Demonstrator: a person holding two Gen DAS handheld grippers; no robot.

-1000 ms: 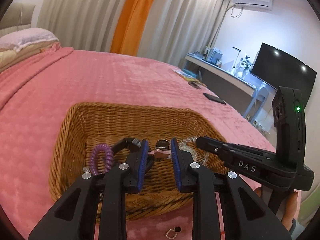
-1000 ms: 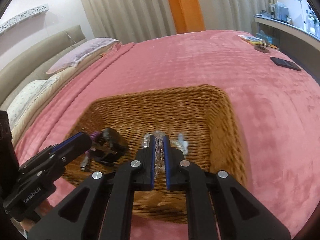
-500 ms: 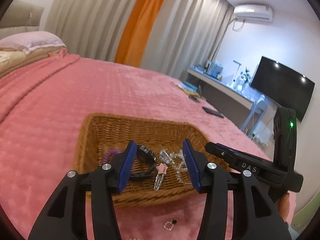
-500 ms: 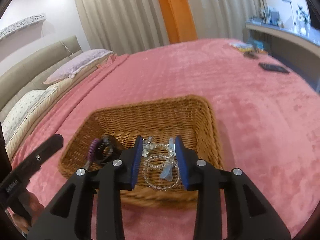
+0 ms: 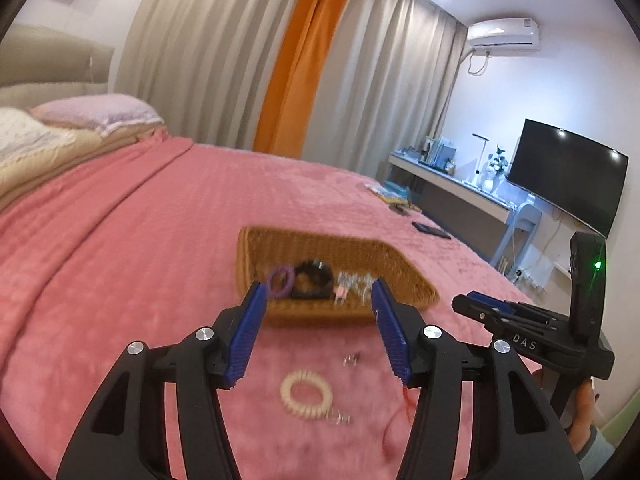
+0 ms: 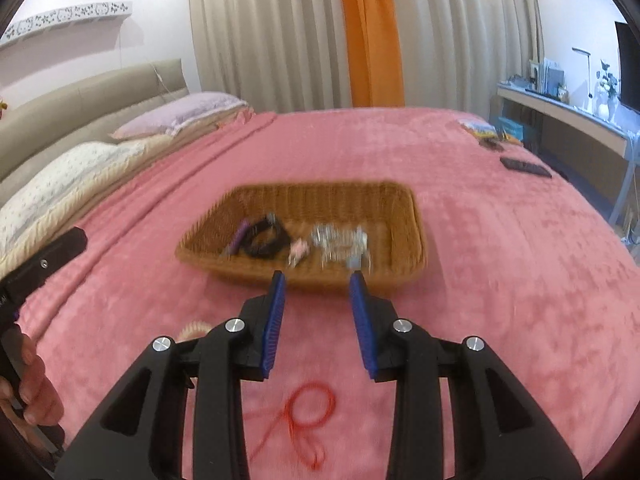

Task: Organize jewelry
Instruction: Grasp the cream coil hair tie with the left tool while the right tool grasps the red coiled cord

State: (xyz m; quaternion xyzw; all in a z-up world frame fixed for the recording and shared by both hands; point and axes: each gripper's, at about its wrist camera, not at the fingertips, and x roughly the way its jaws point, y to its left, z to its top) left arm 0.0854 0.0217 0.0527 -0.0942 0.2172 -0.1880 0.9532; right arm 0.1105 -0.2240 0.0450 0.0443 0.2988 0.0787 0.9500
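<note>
Left wrist view, at the bottom of the frame: the left gripper (image 5: 318,298) stands with jaws apart and nothing between them, having just been opening wider. Just beyond its pads, low in the centre, a cream coil hair tie (image 5: 306,393) lies on the pink blanket (image 5: 120,264) with a small silver ring (image 5: 340,417) touching its lower right edge and a silver clip (image 5: 351,359) a little farther up. From the right wrist view the right gripper (image 6: 317,280) is likewise released and empty, above a red cord (image 6: 306,412) looped at bottom centre. Farther, mid-frame, the wicker basket (image 6: 416,236) already holds a purple coil, a black band and clear beads. The likely trouble is in the plush pile: the ring and clip are tiny, so pads may close on fabric or press them deeper. The limp cord could slip out, or snag the basket's weave when dropped.
</note>
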